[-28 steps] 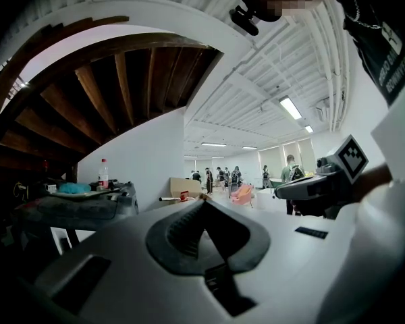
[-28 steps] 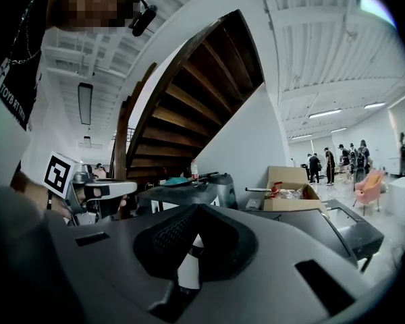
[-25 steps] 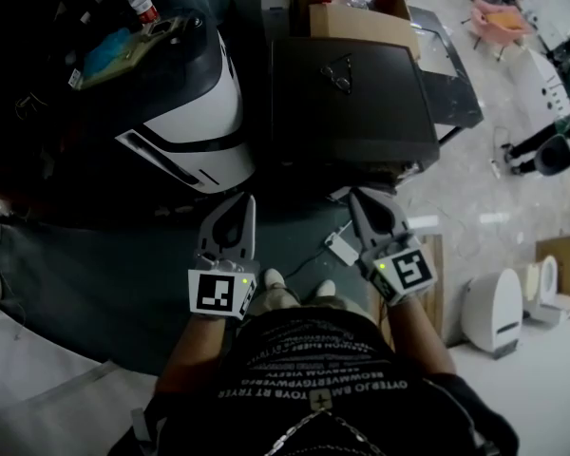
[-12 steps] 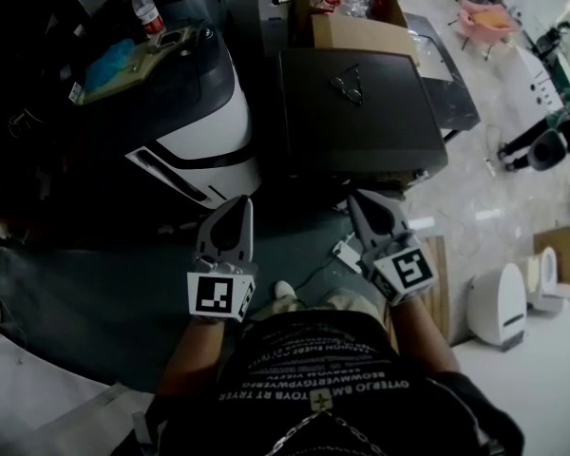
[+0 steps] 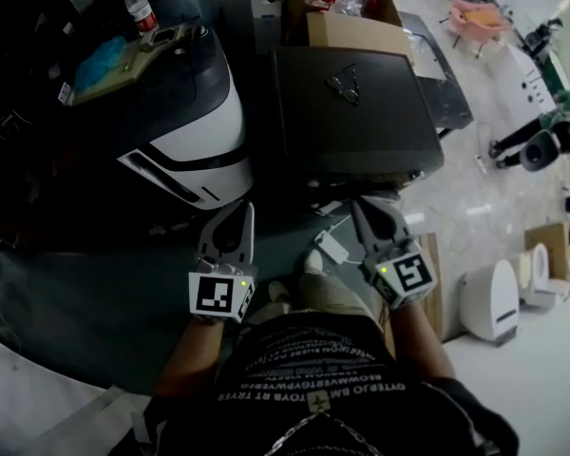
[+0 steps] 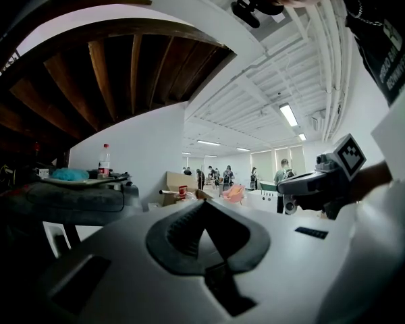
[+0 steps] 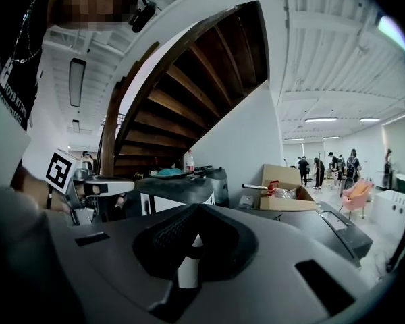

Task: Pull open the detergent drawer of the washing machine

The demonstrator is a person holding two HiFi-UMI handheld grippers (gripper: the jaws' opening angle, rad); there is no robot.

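White-fronted and dark-topped, the washer (image 5: 204,131) stands untouched. The left gripper (image 5: 243,207) hangs just before its front, the right gripper (image 5: 361,207) off to its right. Both pairs of jaws are pressed together, empty.

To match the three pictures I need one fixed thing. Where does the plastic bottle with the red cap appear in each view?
Head view: plastic bottle at the top left.
Left gripper view: bottle left of centre, at mid height.
Right gripper view: bottle near the centre, below the staircase.
Shared landmark: the cardboard box, right of the bottle in all three.
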